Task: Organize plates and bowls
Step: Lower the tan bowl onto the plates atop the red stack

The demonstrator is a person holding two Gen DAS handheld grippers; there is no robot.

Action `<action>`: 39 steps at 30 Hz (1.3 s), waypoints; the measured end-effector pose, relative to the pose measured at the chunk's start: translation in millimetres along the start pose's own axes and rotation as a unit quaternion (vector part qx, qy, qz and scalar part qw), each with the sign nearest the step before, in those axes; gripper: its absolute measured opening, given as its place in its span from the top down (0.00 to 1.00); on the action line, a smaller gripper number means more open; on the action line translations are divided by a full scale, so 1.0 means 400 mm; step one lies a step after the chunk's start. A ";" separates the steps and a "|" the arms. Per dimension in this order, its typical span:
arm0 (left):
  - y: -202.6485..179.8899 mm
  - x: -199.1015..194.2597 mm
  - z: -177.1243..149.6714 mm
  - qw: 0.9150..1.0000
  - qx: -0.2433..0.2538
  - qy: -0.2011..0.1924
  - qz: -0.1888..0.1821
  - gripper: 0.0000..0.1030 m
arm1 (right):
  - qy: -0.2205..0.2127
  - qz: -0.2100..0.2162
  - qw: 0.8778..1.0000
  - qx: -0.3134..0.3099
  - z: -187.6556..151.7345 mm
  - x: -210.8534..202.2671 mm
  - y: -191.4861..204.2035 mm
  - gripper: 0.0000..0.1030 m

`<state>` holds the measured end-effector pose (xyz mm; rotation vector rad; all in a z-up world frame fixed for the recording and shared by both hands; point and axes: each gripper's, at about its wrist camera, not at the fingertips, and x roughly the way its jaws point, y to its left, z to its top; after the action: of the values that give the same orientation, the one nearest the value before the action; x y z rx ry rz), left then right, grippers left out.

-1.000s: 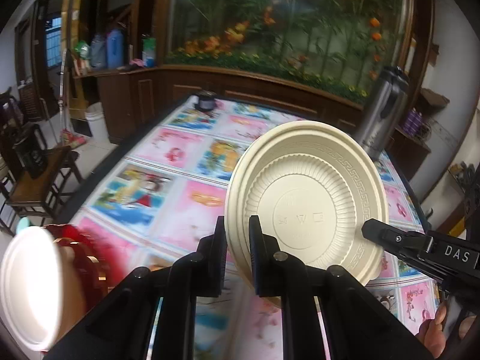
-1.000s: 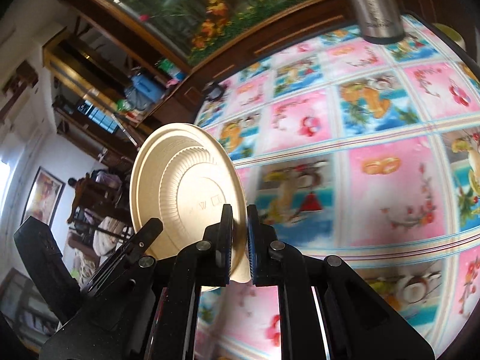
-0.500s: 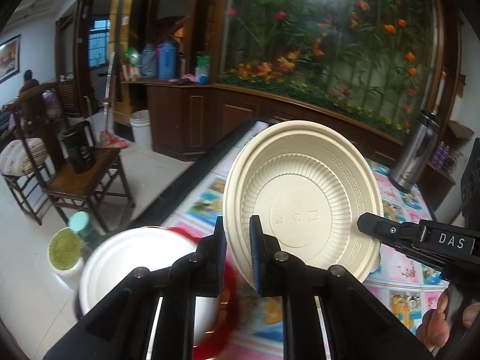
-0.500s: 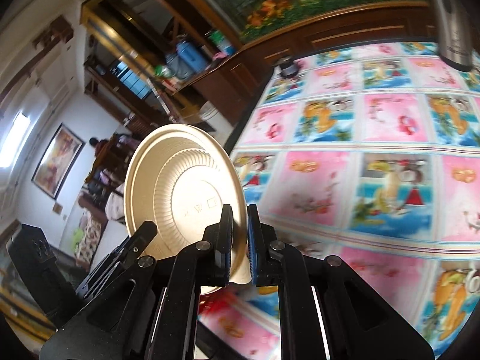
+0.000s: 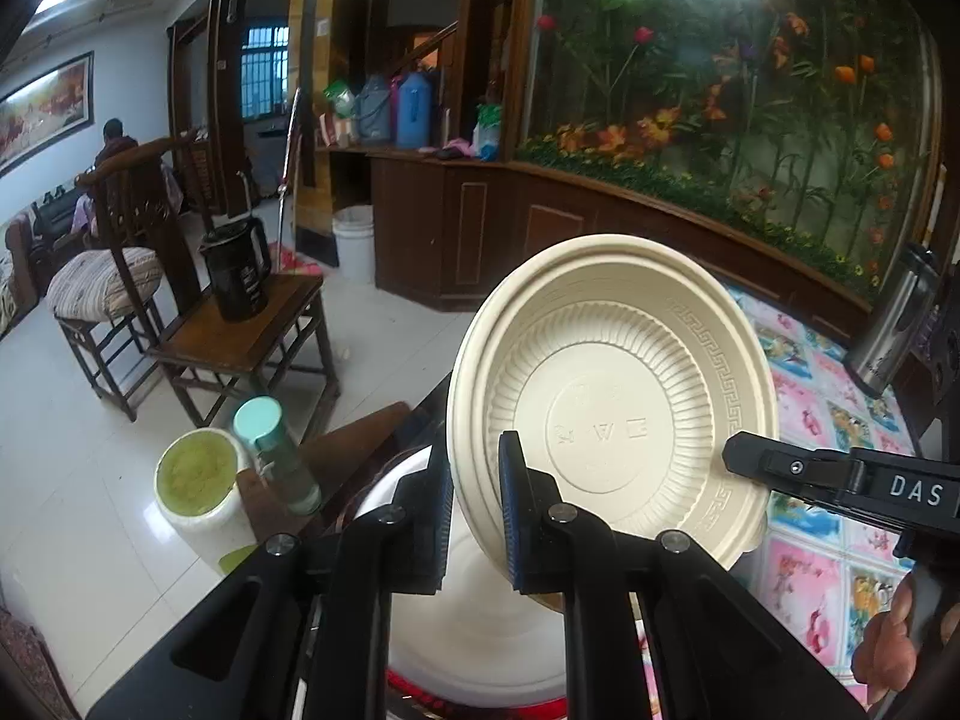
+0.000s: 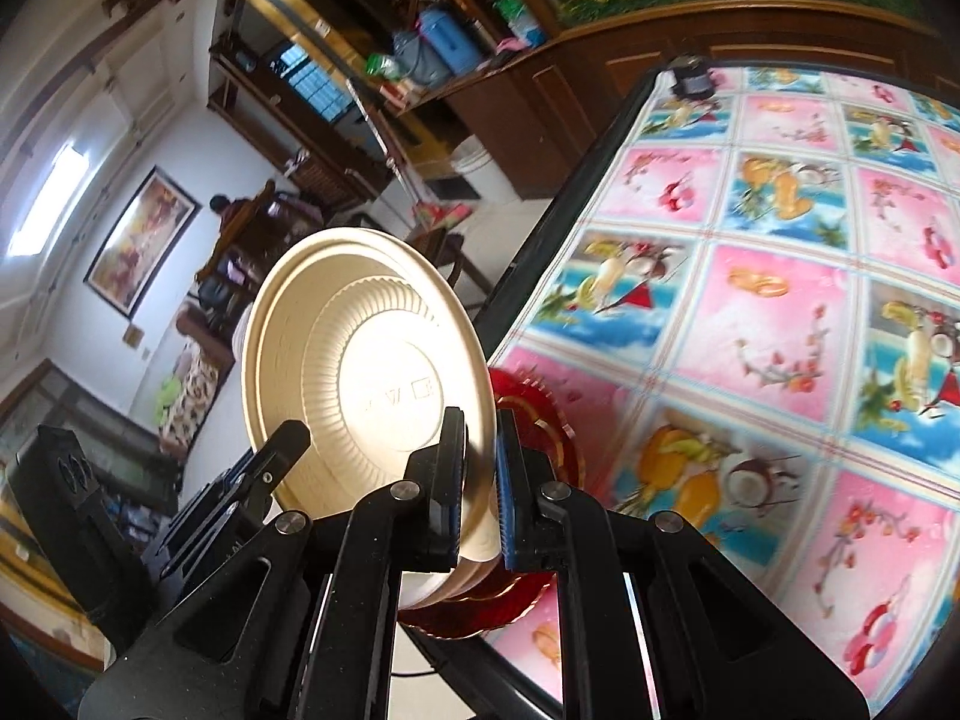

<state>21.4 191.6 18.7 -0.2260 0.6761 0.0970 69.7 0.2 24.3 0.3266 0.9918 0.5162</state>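
**Cream plate arriving over the stack at the surface's near-left corner**

Both tools are gripping one cream plate (image 5: 612,414) by its rim: the left tool (image 5: 474,516) is pinching the near-left edge, and the right tool (image 6: 479,480) is clamped on the opposite edge, so the plate is riding tilted, almost on edge, in the air. A second ago the plate was hanging over the middle of the patterned surface (image 6: 780,312); now it is sitting above the white bowl (image 5: 480,630) and the red plate (image 6: 540,420) at the surface's left edge, with the floor and a wooden chair (image 5: 240,348) beyond. In my judgement the carry is nearly finished and the next job is levelling the plate and lowering it onto that stack. Releasing while it is tilted could let it slide off the edge.
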 end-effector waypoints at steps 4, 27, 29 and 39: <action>0.039 0.013 -0.010 1.000 -0.012 0.018 0.000 0.87 | 0.016 0.001 1.000 -0.007 -0.014 0.037 0.022 0.91; 0.106 0.002 -0.039 0.991 -0.011 0.119 -0.052 0.85 | 0.068 0.030 0.997 -0.009 -0.081 0.072 0.045 0.91; 0.107 0.006 -0.042 0.990 -0.011 0.127 -0.055 0.84 | 0.068 0.032 0.997 -0.005 -0.081 0.074 0.038 0.91; 0.100 0.018 -0.050 0.990 0.008 0.137 -0.039 0.83 | 0.079 0.032 0.996 0.007 -0.082 0.100 0.021 0.91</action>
<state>8.3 225.8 -8.2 -0.2529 0.9398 -0.0150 57.1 30.4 -16.8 0.3352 1.1418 0.6000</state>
